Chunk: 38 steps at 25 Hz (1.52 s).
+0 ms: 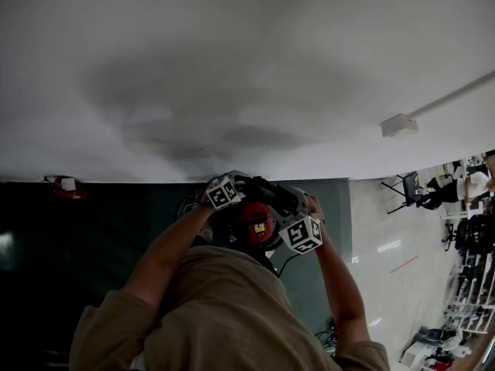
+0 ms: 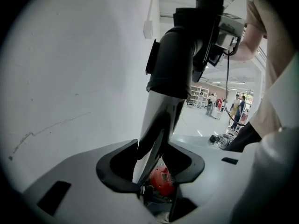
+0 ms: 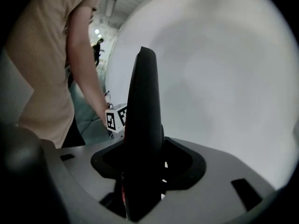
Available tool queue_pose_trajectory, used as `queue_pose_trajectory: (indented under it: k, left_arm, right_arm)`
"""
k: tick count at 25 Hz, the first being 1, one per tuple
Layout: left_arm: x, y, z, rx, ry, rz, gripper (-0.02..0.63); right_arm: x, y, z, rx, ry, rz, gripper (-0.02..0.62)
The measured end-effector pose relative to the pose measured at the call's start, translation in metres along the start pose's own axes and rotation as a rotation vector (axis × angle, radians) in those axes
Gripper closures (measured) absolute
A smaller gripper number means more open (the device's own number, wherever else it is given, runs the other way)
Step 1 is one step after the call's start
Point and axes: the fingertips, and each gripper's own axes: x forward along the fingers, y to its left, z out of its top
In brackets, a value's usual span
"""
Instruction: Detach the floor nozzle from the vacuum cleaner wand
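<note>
Head view showed a white wall (image 1: 232, 52) filling the top, with a small box (image 1: 398, 124) on a conduit, and a dark floor (image 1: 77, 269) below it with a small red object (image 1: 66, 185) lying at the left. The person's tan shirt (image 1: 224, 315) blocked much of the lower frame. Far off stood shelves (image 2: 198, 94), people (image 2: 238, 108) and floor cables (image 2: 219, 139).

Both forearms reached forward and met close together. The left gripper (image 1: 230, 198) and right gripper (image 1: 300, 230) flanked the vacuum's red body (image 1: 257, 222).

In the left gripper view the jaws were closed on the shiny wand (image 2: 159, 120), which ran up into a black collar (image 2: 173, 55). In the right gripper view the jaws clasped a tapering black piece (image 3: 142, 125). Whether that was the nozzle's neck I could not tell.
</note>
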Motion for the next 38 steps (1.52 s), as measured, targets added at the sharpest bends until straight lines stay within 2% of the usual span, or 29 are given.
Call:
queue_pose_trajectory:
  k: [2,3,4,6,10,12,15,18,21,23,24,26,27,28,29,33,38]
  left_arm:
    - [-0.007,0.014,-0.006,-0.046,-0.001,0.046,0.442]
    - [-0.012,0.026,-0.009,-0.091,-0.003,0.081,0.442]
    - [-0.018,0.040,-0.013,-0.139,-0.002,0.115,0.442]
    - [-0.029,0.068,-0.021,-0.204,0.015,0.174,0.442]
    - [-0.040,0.094,-0.031,-0.221,0.086,0.221,0.448]
    - [-0.039,0.096,-0.030,-0.284,0.073,0.224,0.448]
    - [-0.037,0.100,-0.024,-0.506,-0.046,0.247,0.429]
    - [-0.035,0.105,-0.014,-0.739,-0.210,0.263,0.367]
    - [-0.036,0.110,-0.013,-0.863,-0.299,0.318,0.336]
    - [-0.036,0.112,-0.020,-0.879,-0.253,0.367,0.333]
    - [-0.037,0.111,-0.021,-0.849,-0.193,0.393,0.331]
    - [-0.040,0.108,-0.017,-0.723,-0.067,0.433,0.328]
    - [-0.041,0.105,-0.012,-0.666,-0.033,0.442,0.324]
    - [-0.042,0.102,-0.009,-0.635,-0.026,0.449,0.324]
    - [-0.044,0.101,-0.006,-0.637,-0.038,0.455,0.324]
    - [-0.054,0.095,-0.006,-0.740,-0.100,0.469,0.324]
    - [-0.066,0.087,-0.004,-0.714,-0.113,0.441,0.324]
  right_arm:
    - [-0.006,-0.018,-0.005,0.196,-0.053,-0.045,0.367]
    - [-0.012,-0.029,-0.003,0.242,-0.063,-0.092,0.367]
    - [-0.019,-0.038,0.001,0.241,-0.065,-0.143,0.367]
    - [-0.035,-0.049,0.015,0.176,-0.073,-0.209,0.367]
    - [-0.052,-0.049,0.032,0.139,-0.116,-0.220,0.367]
    - [-0.054,-0.048,0.030,0.143,-0.117,-0.224,0.367]
    - [-0.052,-0.043,0.023,0.158,-0.108,-0.225,0.367]
    - [-0.051,-0.040,0.015,0.173,-0.103,-0.220,0.367]
    - [-0.051,-0.040,0.005,0.189,-0.091,-0.225,0.367]
    - [-0.051,-0.040,-0.002,0.216,-0.081,-0.238,0.367]
    - [-0.050,-0.041,-0.005,0.229,-0.077,-0.243,0.367]
    - [-0.050,-0.041,-0.010,0.255,-0.073,-0.248,0.367]
    - [-0.050,-0.040,-0.013,0.265,-0.072,-0.249,0.367]
    - [-0.049,-0.039,-0.016,0.273,-0.072,-0.250,0.367]
    - [-0.048,-0.039,-0.018,0.278,-0.071,-0.251,0.367]
    - [-0.046,-0.038,-0.026,0.306,-0.064,-0.262,0.367]
    - [-0.043,-0.038,-0.036,0.342,-0.047,-0.284,0.367]
